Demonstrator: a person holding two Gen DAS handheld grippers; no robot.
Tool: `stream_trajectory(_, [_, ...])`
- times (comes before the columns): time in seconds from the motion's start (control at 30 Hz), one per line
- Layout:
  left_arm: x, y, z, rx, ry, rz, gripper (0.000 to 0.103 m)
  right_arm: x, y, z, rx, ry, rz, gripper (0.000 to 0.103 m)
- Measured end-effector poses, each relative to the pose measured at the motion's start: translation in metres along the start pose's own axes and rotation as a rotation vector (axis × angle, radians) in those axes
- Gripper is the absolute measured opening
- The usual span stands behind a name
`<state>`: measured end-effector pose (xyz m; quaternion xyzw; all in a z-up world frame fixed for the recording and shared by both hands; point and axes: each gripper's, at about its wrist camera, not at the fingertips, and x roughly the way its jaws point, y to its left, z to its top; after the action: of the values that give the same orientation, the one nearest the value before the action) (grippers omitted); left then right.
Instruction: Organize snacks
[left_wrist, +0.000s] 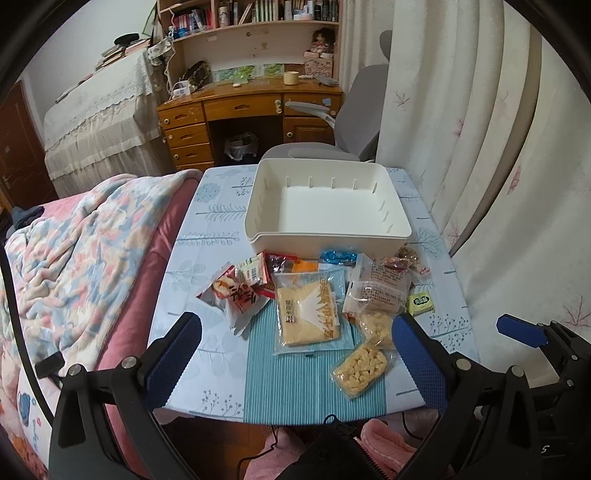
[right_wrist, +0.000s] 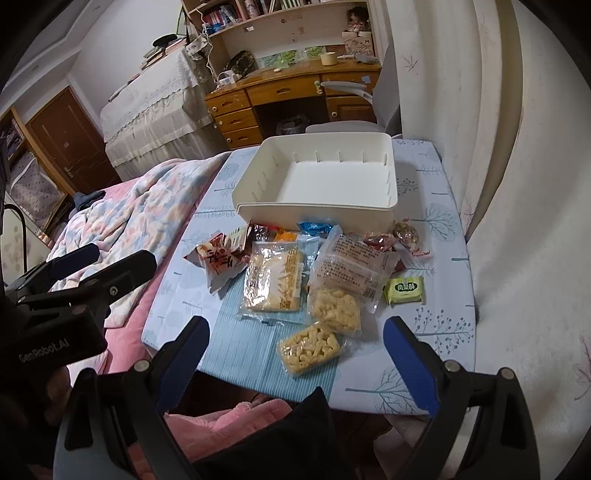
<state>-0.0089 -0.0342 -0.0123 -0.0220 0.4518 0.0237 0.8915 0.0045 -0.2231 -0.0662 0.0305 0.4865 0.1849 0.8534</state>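
Covering the bedside table (left_wrist: 207, 373), a leaf-print cloth; both grippers (left_wrist: 295, 347) (right_wrist: 293, 349) gape empty.

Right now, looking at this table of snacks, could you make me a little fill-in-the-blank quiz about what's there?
1. The white bin holds ____ snacks.
2. The small green packet lies at the pile's ____ edge.
3. Both the left gripper and the right gripper have their fingers ____.
4. The snacks lie ____ the bin, on the table's cloth.

Missing words: no; right; open; in front of
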Motion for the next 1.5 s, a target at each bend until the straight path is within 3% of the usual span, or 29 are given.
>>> stream_trajectory(0.33, [-0.003, 0.008, -0.013, -0.053, 0.044, 0.013, 0.102, 0.005, -0.014, -0.004, 0.029, 0.029, 0.034, 0.096])
stream_trajectory(0.57, [-0.001, 0.04, -0.018, -0.141, 0.067, 0.007, 0.102, 0.018, -0.014, -0.004, 0.085, 0.073, 0.056, 0.096])
stream_trajectory(0.87, [0.022, 0.084, -0.011, -0.154, 0.133, -0.034, 0.102, 0.044, -0.012, -0.005, 0.283, 0.136, 0.042, 0.096])
stream_trajectory(1.13, [0.055, 0.122, 0.01, -0.037, 0.209, -0.055, 0.102, 0.078, 0.002, -0.018, 0.518, 0.214, -0.001, 0.096])
stream_trajectory(1.5, [0.117, 0.152, 0.039, 0.193, 0.306, -0.178, 0.102, 0.119, 0.017, -0.052, 0.906, 0.275, -0.13, 0.096])
